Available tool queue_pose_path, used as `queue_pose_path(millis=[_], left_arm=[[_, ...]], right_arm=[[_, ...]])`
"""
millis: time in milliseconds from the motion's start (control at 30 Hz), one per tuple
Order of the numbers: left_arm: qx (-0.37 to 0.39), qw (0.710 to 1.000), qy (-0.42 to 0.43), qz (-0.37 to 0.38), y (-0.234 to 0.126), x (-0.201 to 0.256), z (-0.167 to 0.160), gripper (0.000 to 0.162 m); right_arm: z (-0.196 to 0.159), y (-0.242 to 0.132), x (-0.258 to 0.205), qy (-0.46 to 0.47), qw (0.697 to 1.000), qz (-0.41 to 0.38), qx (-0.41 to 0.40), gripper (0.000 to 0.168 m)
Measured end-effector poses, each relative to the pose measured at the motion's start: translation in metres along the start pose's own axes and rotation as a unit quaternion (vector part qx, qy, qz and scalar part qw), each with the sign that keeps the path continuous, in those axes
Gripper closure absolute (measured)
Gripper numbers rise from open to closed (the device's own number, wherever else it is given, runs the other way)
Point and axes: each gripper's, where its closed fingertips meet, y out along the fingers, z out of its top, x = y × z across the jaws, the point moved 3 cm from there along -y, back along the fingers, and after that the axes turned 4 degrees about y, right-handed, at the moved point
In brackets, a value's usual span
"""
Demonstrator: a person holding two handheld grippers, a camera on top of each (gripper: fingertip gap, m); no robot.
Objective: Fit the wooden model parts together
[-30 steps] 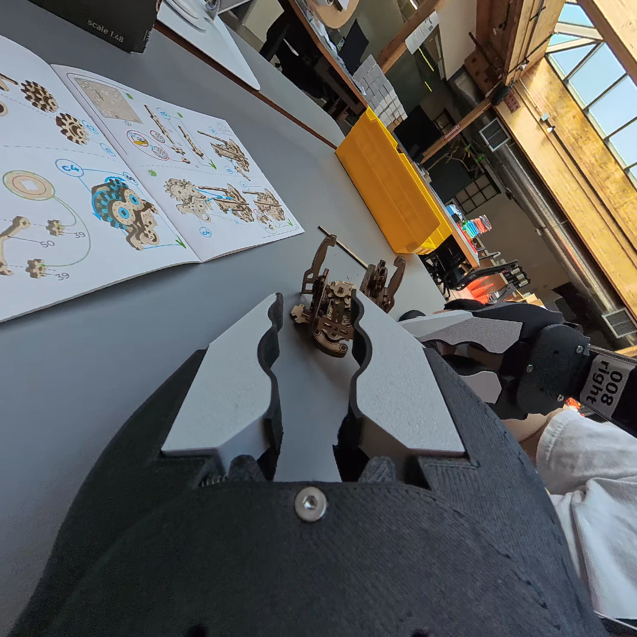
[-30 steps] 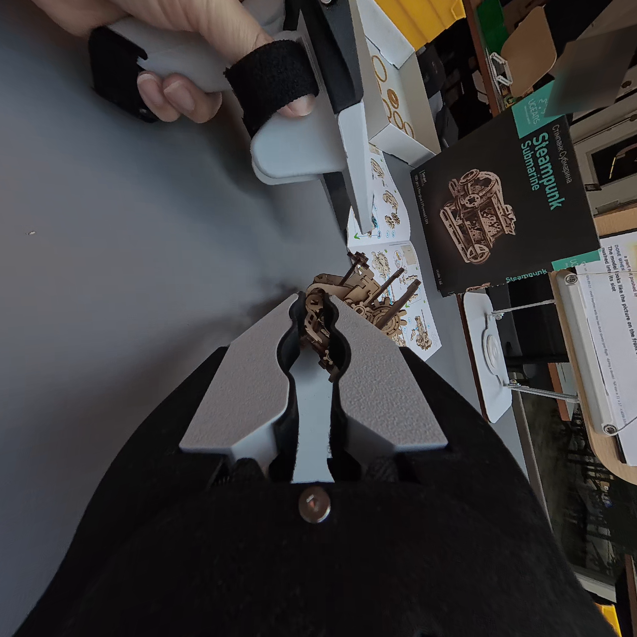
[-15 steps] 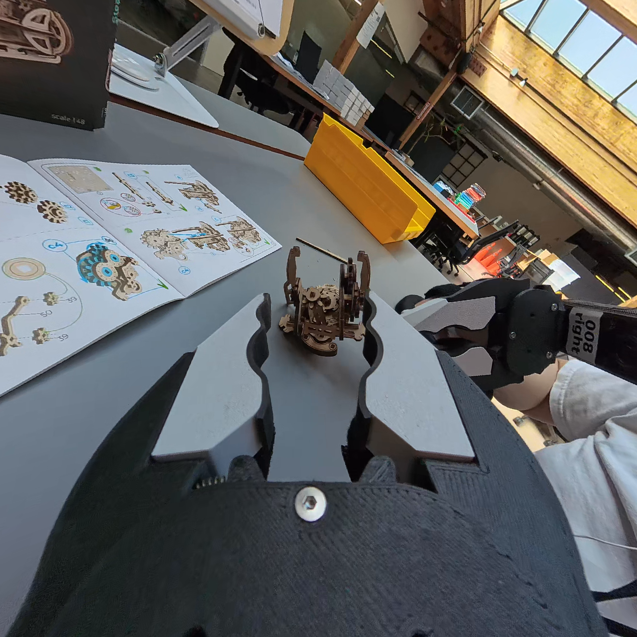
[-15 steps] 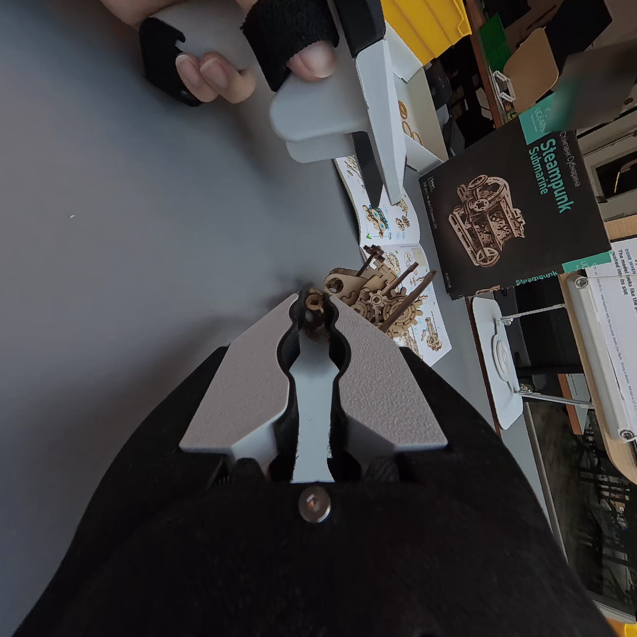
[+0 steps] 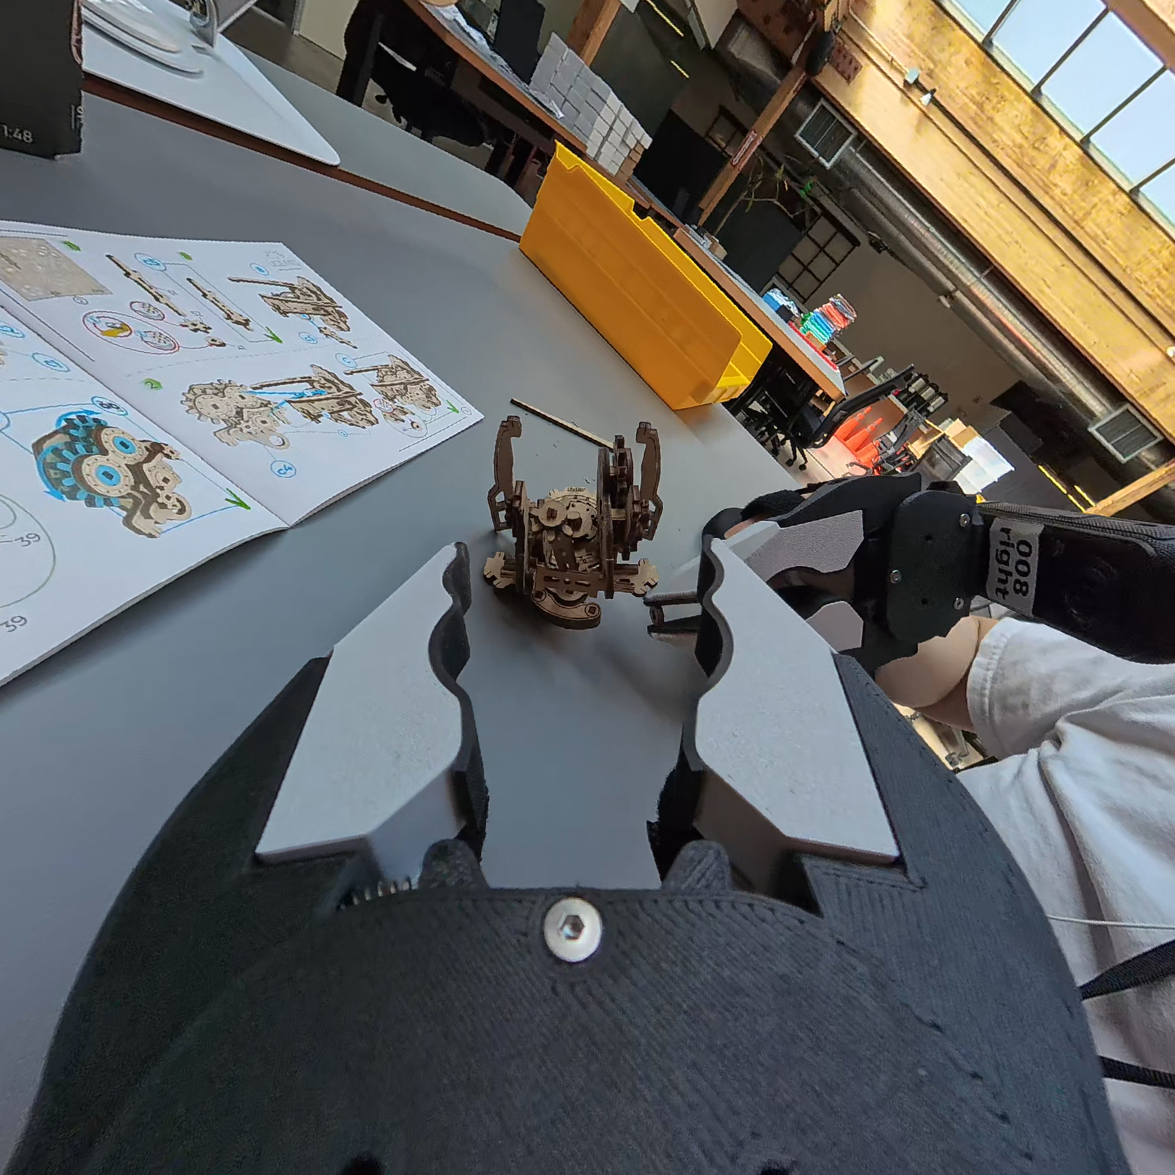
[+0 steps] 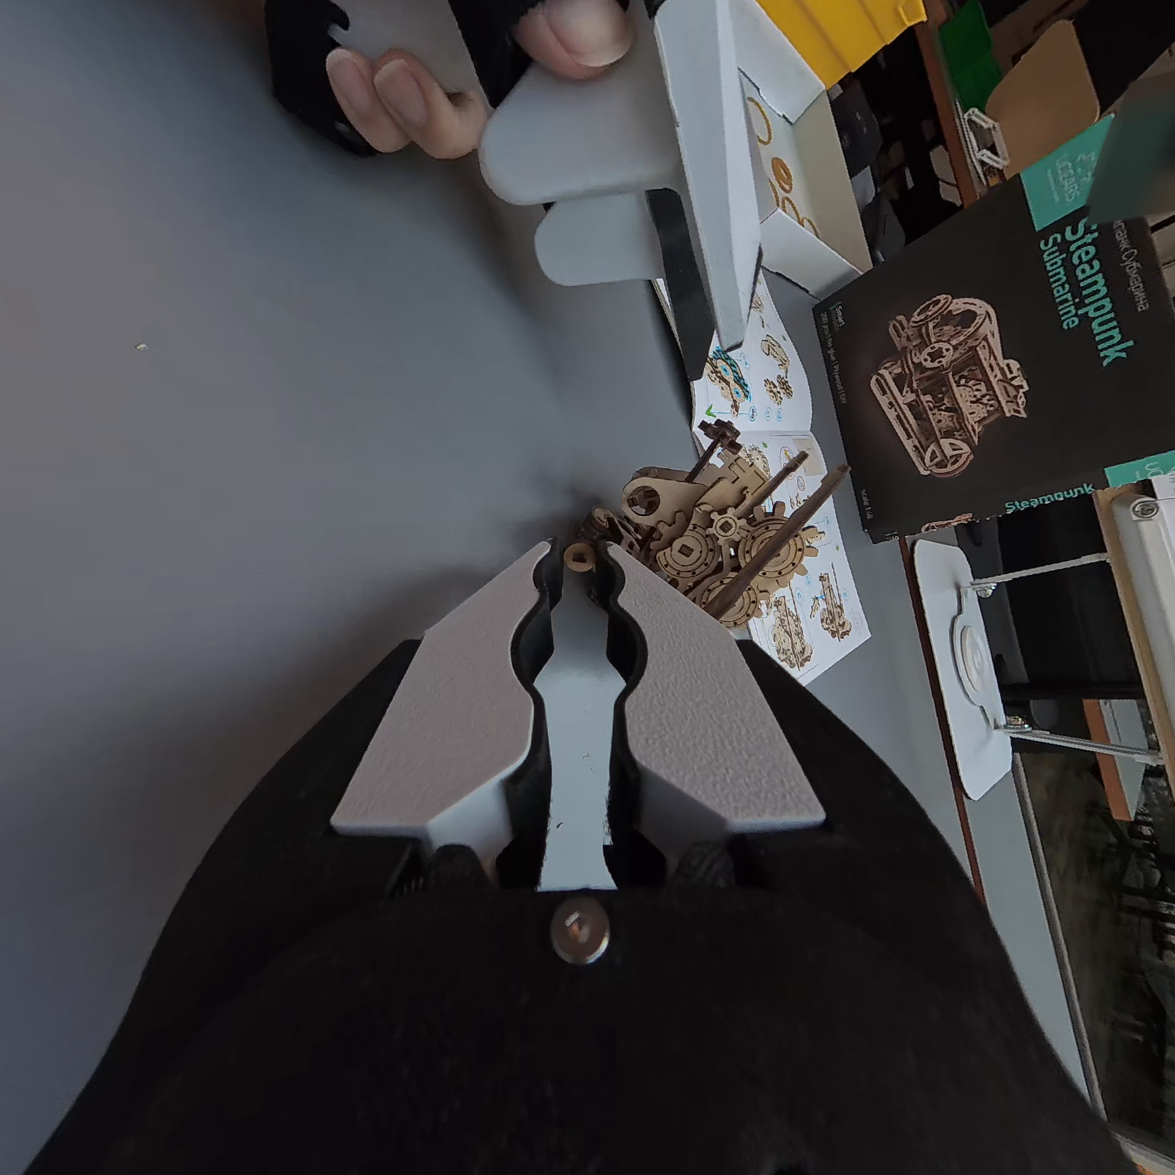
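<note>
Clearly light and brittle, the wooden model [image 5: 569,540] stands on the grey worktop [image 5: 394,572] just ahead of the left gripper [image 5: 582,572], whose fingers are spread apart around nothing; its thin arms look snappable, so I would grip the thicker base. The right gripper [image 6: 580,552] is clamped on a small wooden part [image 6: 578,558] beside it. The open instruction booklet [image 5: 191,381] and black box [image 6: 992,381] carry print.

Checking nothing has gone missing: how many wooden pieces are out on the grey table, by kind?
assembled model: 1
small part, gripped in the right tongs: 1
thin stick: 1
Total: 3
</note>
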Motion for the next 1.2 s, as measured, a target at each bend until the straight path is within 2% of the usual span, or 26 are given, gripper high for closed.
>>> queue_pose_path(millis=[633,1200], left_arm=[[-0.024,0.999,0.008,-0.026,0.008,0.010,-0.007,0.079],[-0.011,0.999,0.012,-0.034,0.008,0.013,-0.005,0.077]], right_arm=[[0.003,-0.009,0.004,0.000,1.000,-0.009,0.013,0.160],[0.011,-0.016,0.006,-0.001,0.999,-0.022,0.038,0.160]])
